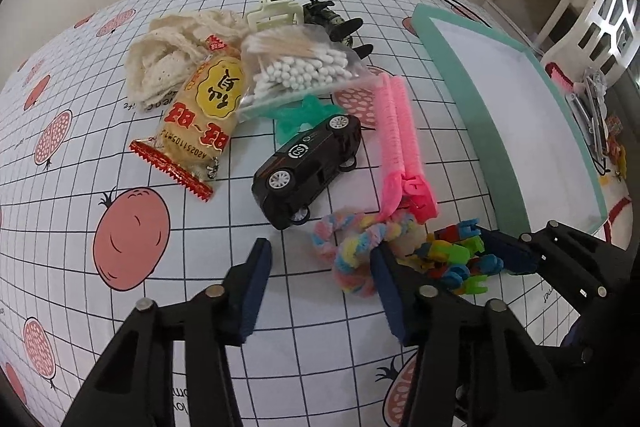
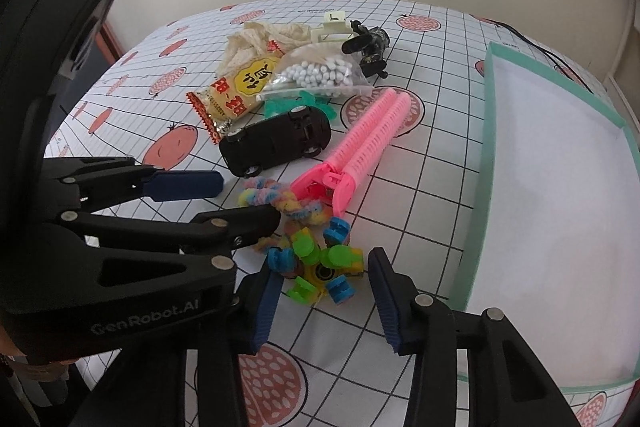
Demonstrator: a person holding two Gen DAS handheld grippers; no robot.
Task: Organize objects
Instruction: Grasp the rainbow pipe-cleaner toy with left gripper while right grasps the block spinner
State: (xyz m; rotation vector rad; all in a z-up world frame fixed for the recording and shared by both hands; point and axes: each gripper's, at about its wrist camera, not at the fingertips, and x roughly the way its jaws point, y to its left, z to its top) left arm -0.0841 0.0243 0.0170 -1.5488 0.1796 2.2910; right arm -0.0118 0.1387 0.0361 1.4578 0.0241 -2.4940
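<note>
Beyond our left tool, the bag of cotton swabs (image 1: 298,67) covers most of a green plastic piece (image 1: 298,117). Our right finger hides part of the pipe cleaner (image 1: 352,255). Clutter (image 1: 596,115) far right is too small to identify.

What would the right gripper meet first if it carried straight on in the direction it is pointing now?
Most likely the multicoloured block toy, which lies between and just ahead of the open right gripper. Beyond it are the pastel fuzzy twist and the pink hair roller clip. Depth is hard to judge through the fisheye.
</note>
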